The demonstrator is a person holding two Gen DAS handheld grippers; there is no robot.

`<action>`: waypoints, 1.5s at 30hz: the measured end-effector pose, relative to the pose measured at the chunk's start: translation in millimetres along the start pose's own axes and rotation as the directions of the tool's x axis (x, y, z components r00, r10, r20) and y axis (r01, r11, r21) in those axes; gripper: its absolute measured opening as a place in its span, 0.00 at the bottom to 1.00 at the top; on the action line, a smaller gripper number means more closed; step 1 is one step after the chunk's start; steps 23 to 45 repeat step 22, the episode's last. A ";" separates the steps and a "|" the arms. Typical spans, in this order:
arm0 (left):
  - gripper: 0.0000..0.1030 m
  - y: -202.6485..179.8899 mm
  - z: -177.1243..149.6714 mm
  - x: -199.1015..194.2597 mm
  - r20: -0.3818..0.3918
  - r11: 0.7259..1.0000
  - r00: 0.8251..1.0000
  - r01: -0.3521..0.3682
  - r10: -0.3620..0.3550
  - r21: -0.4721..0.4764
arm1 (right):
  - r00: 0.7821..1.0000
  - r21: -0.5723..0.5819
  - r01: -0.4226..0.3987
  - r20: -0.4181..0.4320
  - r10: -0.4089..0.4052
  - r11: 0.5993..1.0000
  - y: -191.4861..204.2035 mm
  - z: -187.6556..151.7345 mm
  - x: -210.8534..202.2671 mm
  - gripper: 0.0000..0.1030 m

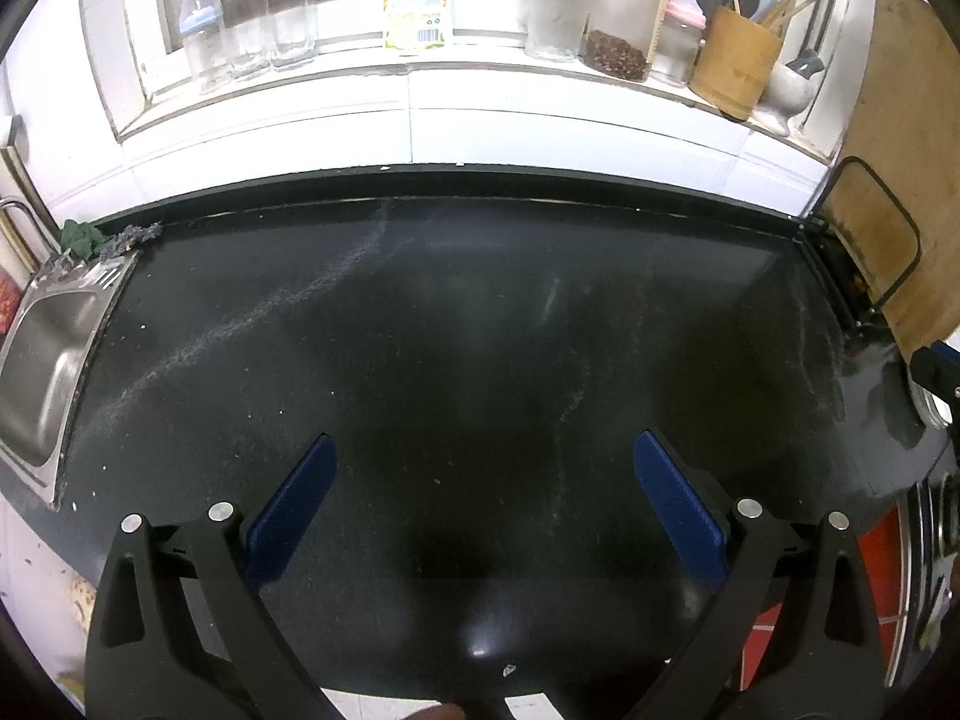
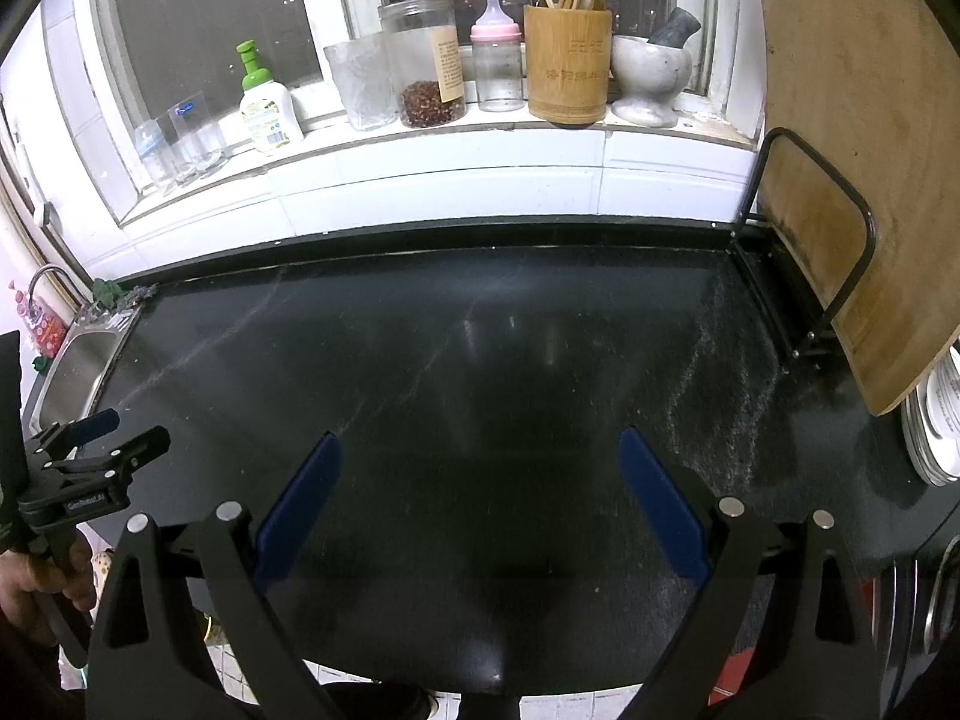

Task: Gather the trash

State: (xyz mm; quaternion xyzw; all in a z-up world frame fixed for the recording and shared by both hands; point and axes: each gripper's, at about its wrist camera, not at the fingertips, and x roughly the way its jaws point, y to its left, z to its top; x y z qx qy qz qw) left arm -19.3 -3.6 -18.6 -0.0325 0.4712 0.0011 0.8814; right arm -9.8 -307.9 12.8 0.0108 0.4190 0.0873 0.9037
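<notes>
My left gripper is open and empty, held over the black countertop. My right gripper is open and empty over the same countertop. The left gripper also shows at the left edge of the right wrist view, and a part of the right gripper shows at the right edge of the left wrist view. No piece of trash shows on the counter in either view; only pale dusty streaks and a few small white specks lie on it.
A steel sink is at the counter's left end with a dark rag behind it. A wooden cutting board stands in a black rack at the right. Jars, glasses, bottles, a utensil holder and a mortar line the windowsill. Stacked plates sit far right.
</notes>
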 end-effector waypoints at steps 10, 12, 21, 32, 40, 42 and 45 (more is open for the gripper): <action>0.93 -3.1 5.5 3.0 0.022 1.000 1.000 -0.011 0.011 0.007 | 1.000 0.004 -0.004 -0.014 0.004 1.000 -6.7 9.2 11.4 0.88; 0.93 -3.6 7.1 3.5 0.025 1.000 1.000 -0.007 0.007 0.010 | 1.000 0.004 -0.003 -0.019 0.004 1.000 -7.5 10.5 13.5 0.88; 0.93 -2.9 13.7 14.6 -0.009 1.000 1.000 -0.011 0.011 -0.005 | 0.999 -0.002 -0.008 -0.037 0.008 1.000 -10.5 14.4 22.8 0.88; 0.93 -3.1 14.1 15.9 -0.011 1.000 1.000 -0.011 0.010 -0.006 | 0.999 -0.003 -0.007 -0.038 0.007 1.000 -10.7 14.7 24.0 0.88; 0.93 -3.1 14.1 15.9 -0.011 1.000 1.000 -0.011 0.010 -0.006 | 0.999 -0.003 -0.007 -0.038 0.007 1.000 -10.7 14.7 24.0 0.88; 0.93 -3.1 14.1 15.9 -0.011 1.000 1.000 -0.011 0.010 -0.006 | 0.999 -0.003 -0.007 -0.038 0.007 1.000 -10.7 14.7 24.0 0.88; 0.93 -3.1 14.1 15.9 -0.011 1.000 1.000 -0.011 0.010 -0.006 | 0.999 -0.003 -0.007 -0.038 0.007 1.000 -10.7 14.7 24.0 0.88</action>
